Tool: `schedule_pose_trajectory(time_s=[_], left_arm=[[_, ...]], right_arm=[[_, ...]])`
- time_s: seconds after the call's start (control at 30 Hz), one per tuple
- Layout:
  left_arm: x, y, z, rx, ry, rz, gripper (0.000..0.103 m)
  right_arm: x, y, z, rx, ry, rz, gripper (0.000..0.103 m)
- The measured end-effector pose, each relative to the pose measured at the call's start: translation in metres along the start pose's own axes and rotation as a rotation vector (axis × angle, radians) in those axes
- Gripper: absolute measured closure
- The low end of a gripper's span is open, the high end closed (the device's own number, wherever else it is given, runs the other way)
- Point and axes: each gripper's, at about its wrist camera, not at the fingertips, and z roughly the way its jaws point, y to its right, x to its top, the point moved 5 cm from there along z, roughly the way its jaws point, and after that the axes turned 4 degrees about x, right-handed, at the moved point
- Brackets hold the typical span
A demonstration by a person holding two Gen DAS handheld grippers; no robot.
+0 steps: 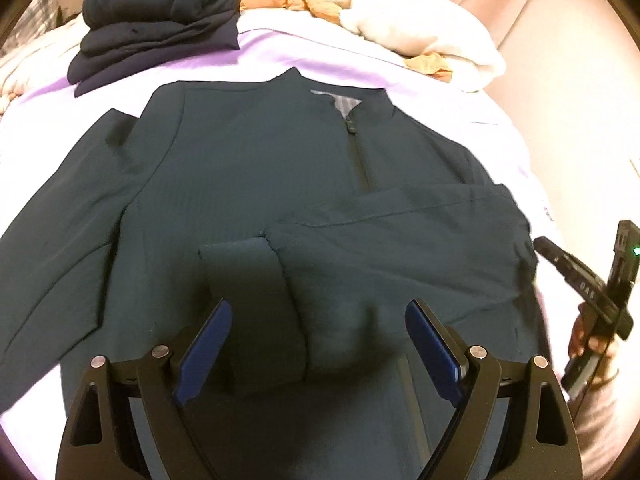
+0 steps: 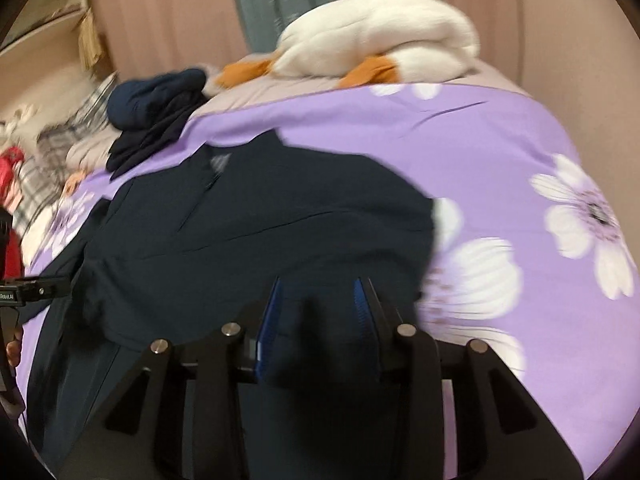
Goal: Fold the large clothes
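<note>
Dark green cloth, a zip-neck jacket [image 1: 248, 184], is spread front-up on the purple flowered bedspread [image 2: 500, 152]. Its left sleeve [image 1: 68, 224] is still laid outward; the right sleeve [image 1: 380, 232] is folded across the chest. The left gripper [image 1: 318, 316] is held spread above the cuff, gripping nothing. The right gripper [image 2: 318, 292] is half closed; whether cloth is pinched cannot be told. Next, the left sleeve needs folding in.

White plush duck [image 2: 380, 36] on purple flowered bedspread [image 2: 500, 152], beige curtain [image 2: 160, 12] behind.
</note>
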Motion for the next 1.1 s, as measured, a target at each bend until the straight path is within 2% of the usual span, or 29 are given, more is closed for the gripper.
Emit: schedule_pose_trajectory(time_s=[0.1, 0.27, 0.37, 0.47, 0.53, 0.63, 0.67, 0.73, 0.83, 0.93, 0.97, 1.1], left_arm=[[-0.006, -0.002, 0.011, 0.013, -0.027, 0.003, 0.034], [-0.028, -0.018, 0.031, 0.093, -0.101, 0.015, 0.034], [-0.027, -0.022, 0.028, 0.068, -0.082, 0.022, 0.034], [-0.027, -0.032, 0.016, 0.034, -0.103, -0.047, 0.034], [-0.032, -0.038, 0.004, 0.001, -0.099, -0.079, 0.033], [-0.046, -0.06, -0.027, -0.01, -0.065, -0.132, 0.028], [-0.055, -0.075, -0.043, -0.015, -0.046, -0.174, 0.024], [-0.066, -0.095, -0.06, -0.018, -0.02, -0.237, 0.022], [-0.088, -0.138, -0.091, -0.004, 0.022, -0.362, 0.021], [-0.115, -0.183, -0.12, -0.015, 0.072, -0.518, 0.021], [-0.127, -0.203, -0.13, -0.035, 0.098, -0.603, 0.021], [-0.157, -0.252, -0.147, -0.069, 0.178, -0.845, 0.021]], right_arm=[[-0.012, -0.018, 0.024, -0.018, -0.063, -0.037, 0.067], [-0.04, -0.013, 0.038, -0.083, -0.155, -0.104, 0.068], [-0.044, -0.005, 0.035, -0.059, -0.147, -0.061, 0.068], [-0.044, -0.002, 0.024, -0.061, -0.156, 0.015, 0.065], [-0.042, -0.008, 0.009, -0.044, -0.129, 0.043, 0.051], [-0.05, -0.025, -0.023, 0.008, -0.082, 0.076, 0.044], [-0.056, -0.031, -0.032, 0.022, -0.079, 0.082, 0.043], [-0.069, -0.045, -0.045, 0.042, -0.068, 0.09, 0.035], [-0.091, -0.065, -0.062, 0.072, -0.06, 0.101, 0.033], [-0.105, -0.086, -0.069, 0.102, -0.063, 0.118, 0.033], [-0.108, -0.094, -0.071, 0.108, -0.059, 0.113, 0.033], [-0.116, -0.123, -0.079, 0.149, -0.041, 0.114, 0.032]])
